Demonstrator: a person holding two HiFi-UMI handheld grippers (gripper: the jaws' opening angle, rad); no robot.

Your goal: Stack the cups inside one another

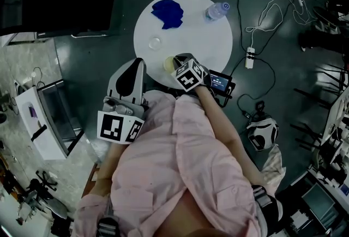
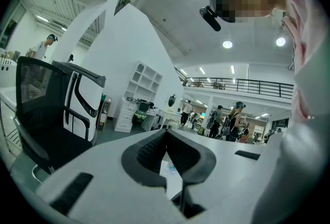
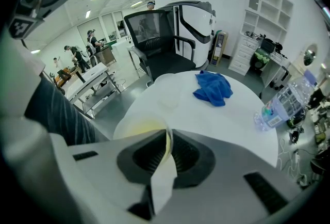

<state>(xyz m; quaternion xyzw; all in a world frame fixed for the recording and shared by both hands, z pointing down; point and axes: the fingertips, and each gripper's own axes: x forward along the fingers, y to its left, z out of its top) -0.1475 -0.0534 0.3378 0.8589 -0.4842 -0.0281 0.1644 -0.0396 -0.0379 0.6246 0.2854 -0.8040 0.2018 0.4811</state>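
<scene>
Pale yellow, translucent plastic cup (image 3: 140,128) sits at about 6 o'clock on the round white table (image 1: 192,34), and the right gripper (image 3: 167,140) has its jaws pinched on the cup's near wall. The clear plastic cup (image 1: 155,42) stands apart at about 9 o'clock, empty and upright as far as the head view shows. The left gripper (image 2: 166,136) hangs off the table's 7 o'clock edge with its jaws together on nothing.

The step in hand looks like the pickup of the yellow cup. Next it would need lifting, carrying toward 9 o'clock, lining up over the clear cup's mouth and lowering straight in. The thin wall may buckle under the pinch. The crumpled blue cloth (image 1: 168,13) at 11 o'clock and the clear water bottle (image 1: 216,11) at 1 o'clock lie off that path.
</scene>
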